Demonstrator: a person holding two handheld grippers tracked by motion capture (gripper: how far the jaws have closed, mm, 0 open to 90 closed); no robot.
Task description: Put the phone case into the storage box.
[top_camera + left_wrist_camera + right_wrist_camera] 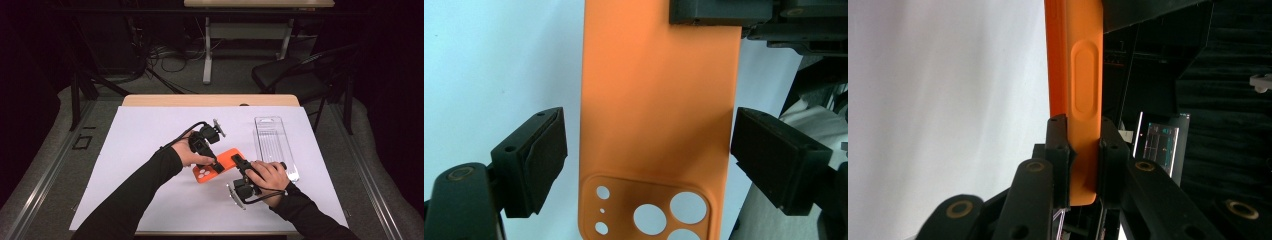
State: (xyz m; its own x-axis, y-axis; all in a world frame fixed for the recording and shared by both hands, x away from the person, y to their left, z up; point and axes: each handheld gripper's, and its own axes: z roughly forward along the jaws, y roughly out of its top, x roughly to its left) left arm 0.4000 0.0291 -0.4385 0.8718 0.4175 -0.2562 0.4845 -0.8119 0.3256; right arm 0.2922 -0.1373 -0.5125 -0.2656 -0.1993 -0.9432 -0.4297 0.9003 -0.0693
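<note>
An orange phone case point(227, 158) with camera cut-outs lies at the middle of the white mat, tilted slightly off it. My right gripper point(241, 163) is shut on the case's end farthest from the cut-outs. In the right gripper view both pads point(1060, 150) pinch the thin orange edge point(1083, 90), with my right gripper point(1083, 125) holding it edge-on. My left gripper point(216, 165) straddles the cut-out end, open. In the left gripper view the case point(659, 110) runs between the spread jaws of my left gripper point(649, 122), with a gap at the left pad point(546, 150). The right gripper point(719, 12) clamps the case's far end.
A clear plastic tray point(274, 145) lies on the mat point(140, 145) just right of the right hand. The wooden table edge point(210, 100) runs along the back. A black chair point(295, 70) and a desk frame stand on the floor behind.
</note>
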